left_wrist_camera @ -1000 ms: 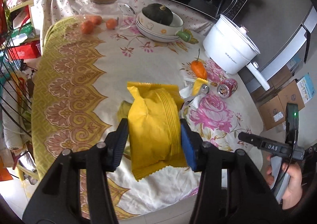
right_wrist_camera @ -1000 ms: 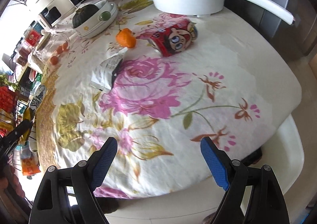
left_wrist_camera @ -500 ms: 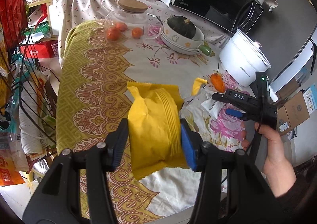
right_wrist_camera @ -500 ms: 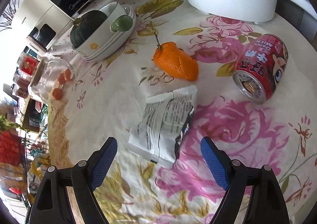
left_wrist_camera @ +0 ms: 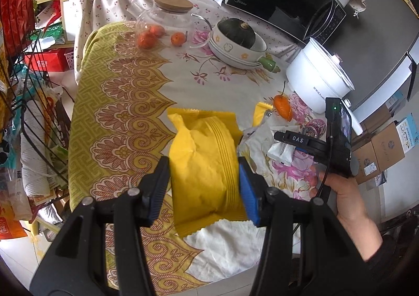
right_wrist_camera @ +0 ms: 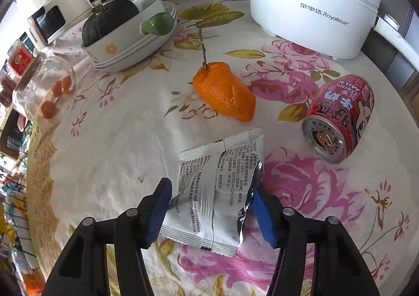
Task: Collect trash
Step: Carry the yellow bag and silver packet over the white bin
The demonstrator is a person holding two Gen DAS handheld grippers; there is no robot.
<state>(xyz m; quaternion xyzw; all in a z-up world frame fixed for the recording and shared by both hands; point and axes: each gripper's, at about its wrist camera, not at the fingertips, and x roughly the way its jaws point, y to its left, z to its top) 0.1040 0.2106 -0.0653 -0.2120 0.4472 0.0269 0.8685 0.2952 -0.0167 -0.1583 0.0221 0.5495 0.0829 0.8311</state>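
My left gripper (left_wrist_camera: pixel 203 183) is shut on a puffy yellow snack bag (left_wrist_camera: pixel 204 165) and holds it above the table. My right gripper (right_wrist_camera: pixel 212 207) has its jaws around a torn white wrapper (right_wrist_camera: pixel 217 186) lying on the tablecloth, both pads touching its sides. A red drink can (right_wrist_camera: pixel 337 123) lies on its side to the right of the wrapper. An orange peel (right_wrist_camera: pixel 225 91) with a stem lies beyond the wrapper. A small yellow wrapper (left_wrist_camera: pixel 262 112) lies on the table in the left wrist view, where the right gripper's body (left_wrist_camera: pixel 314 144) also shows.
A white electric pot (right_wrist_camera: pixel 314 0) stands at the back right. A bowl stack with a dark squash (right_wrist_camera: pixel 125 31) and a glass jar with small oranges (right_wrist_camera: pixel 44 91) stand at the back left. A wire rack (left_wrist_camera: pixel 23 86) stands left of the table.
My right gripper moved forward over the table to the white wrapper and narrowed its jaws onto it. My left gripper kept the yellow bag and drew back and left.
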